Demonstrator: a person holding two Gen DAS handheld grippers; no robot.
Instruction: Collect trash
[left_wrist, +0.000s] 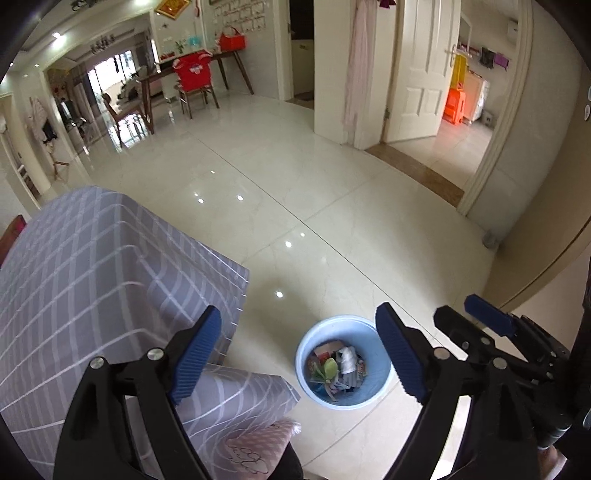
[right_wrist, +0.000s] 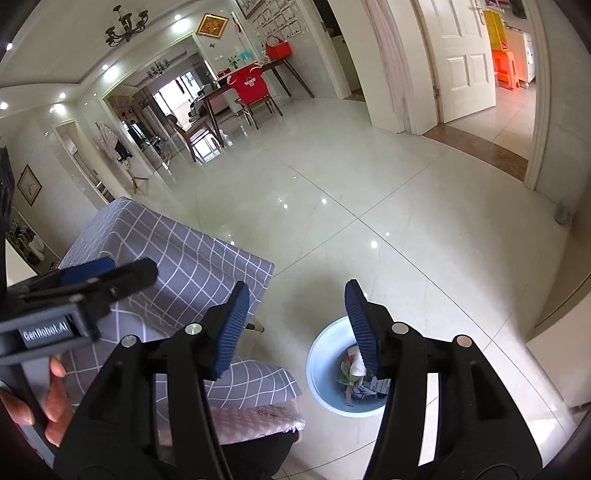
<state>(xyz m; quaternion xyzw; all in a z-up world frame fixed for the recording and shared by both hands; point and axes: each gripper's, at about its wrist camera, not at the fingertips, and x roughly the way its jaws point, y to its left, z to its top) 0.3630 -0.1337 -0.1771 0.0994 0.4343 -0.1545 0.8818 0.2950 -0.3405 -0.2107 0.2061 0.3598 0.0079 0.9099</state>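
2 hand-held grippers hover above a glossy cream tiled floor (left_wrist: 332, 192), both with blue ribbed pads spread wide and nothing between them. The left gripper (left_wrist: 299, 358) fills the lower part of its own view; the right gripper (right_wrist: 295, 328) does the same in its view. Each also shows at the edge of the other's camera.

1 pale blue round bin (left_wrist: 342, 361) stands on the floor below them. Through the left camera it sits in the gap between the 2 pads, nearer the right-hand pad, whose tip overlaps its rim. Through the right camera the right-hand pad covers part of the bin's far rim and contents. Inside lies a heap of trash (left_wrist: 338, 369): crumpled wrappers, white paper and 1 yellow-green piece; the separate items are too tangled to count.

Just left of the bin is 1 table draped in a grey cloth with a white grid (left_wrist: 92, 280), its corner hanging near the bin without touching it. Below that, 1 pink patterned cushion (left_wrist: 258, 443) is partly cut off by the gripper body. In the right camera, fingers of the person's left hand (right_wrist: 51, 410) wrap the left gripper's handle, mostly hidden.

Far off stand 1 dark dining table, 1 chair with a red cover (left_wrist: 194, 72) and 1 open white door (left_wrist: 421, 66).
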